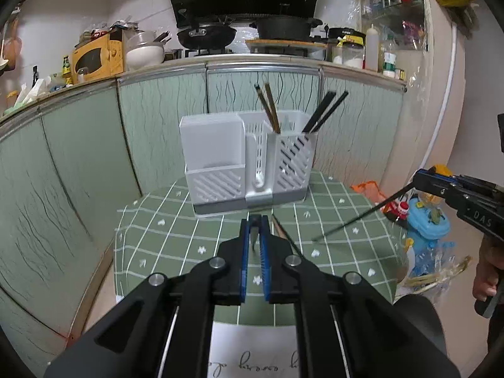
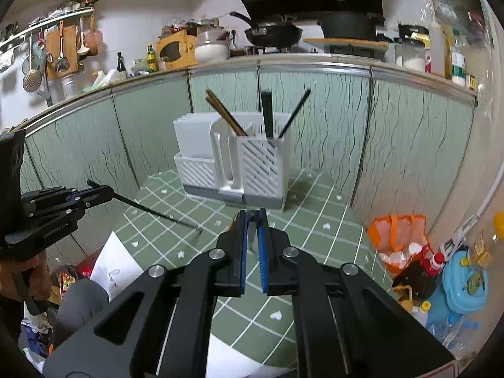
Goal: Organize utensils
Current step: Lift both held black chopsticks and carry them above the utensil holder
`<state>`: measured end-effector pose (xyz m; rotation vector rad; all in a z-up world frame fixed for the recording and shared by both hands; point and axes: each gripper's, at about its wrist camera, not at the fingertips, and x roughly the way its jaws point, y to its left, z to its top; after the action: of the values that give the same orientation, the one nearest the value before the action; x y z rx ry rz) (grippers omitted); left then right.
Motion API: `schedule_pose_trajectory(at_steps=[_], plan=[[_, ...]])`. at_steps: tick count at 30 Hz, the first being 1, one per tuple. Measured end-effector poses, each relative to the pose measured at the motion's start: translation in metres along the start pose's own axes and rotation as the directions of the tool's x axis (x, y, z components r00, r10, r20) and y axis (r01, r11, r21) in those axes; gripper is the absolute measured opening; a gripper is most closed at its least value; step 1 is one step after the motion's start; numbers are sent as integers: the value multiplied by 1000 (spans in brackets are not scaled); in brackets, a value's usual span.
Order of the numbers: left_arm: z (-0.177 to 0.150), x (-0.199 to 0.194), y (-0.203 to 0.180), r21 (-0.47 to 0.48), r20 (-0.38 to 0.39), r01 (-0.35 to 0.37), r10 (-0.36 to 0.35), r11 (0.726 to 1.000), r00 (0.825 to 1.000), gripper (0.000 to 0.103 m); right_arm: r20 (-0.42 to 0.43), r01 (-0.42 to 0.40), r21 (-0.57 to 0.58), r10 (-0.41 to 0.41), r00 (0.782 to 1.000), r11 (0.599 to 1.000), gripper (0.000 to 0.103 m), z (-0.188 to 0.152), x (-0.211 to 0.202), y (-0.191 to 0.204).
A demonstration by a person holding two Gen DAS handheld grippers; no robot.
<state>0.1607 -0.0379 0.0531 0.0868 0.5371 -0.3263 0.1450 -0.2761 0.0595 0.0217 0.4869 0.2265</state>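
Observation:
A white slotted utensil holder (image 1: 245,163) stands on the green checked table (image 1: 176,239); it also shows in the right wrist view (image 2: 233,163). Brown chopsticks (image 1: 269,107) and black chopsticks (image 1: 324,110) stand in its right compartment. My left gripper (image 1: 256,220) is shut on a thin black chopstick (image 2: 151,209), held low over the table, tip near the cloth. My right gripper (image 2: 252,215) is shut on another black chopstick (image 1: 356,217), also slanting down to the table. A brown chopstick (image 1: 280,230) lies on the table by the left gripper's fingers.
Green cabinet doors (image 1: 157,119) rise close behind the table. A white paper (image 2: 110,271) lies on the table's near edge. An orange bag (image 2: 397,233), a blue toy (image 2: 463,280) and bottles sit on the floor to the right.

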Motion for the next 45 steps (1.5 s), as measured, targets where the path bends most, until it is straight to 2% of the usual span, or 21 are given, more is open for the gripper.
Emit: schedule_pose_trajectory(at_steps=[14, 31, 45], plan=[[45, -14, 2, 11, 38, 45, -45, 999, 998, 8, 51, -16, -1, 16, 999, 1000, 6, 36, -11, -2], [100, -12, -5, 38, 90, 87, -91, 995, 992, 8, 61, -27, -6, 28, 998, 1000, 6, 98, -18, -15], [181, -9, -15, 79, 159, 121, -133, 989, 978, 8, 118, -50, -26, 52, 992, 998, 6, 175, -23, -25]])
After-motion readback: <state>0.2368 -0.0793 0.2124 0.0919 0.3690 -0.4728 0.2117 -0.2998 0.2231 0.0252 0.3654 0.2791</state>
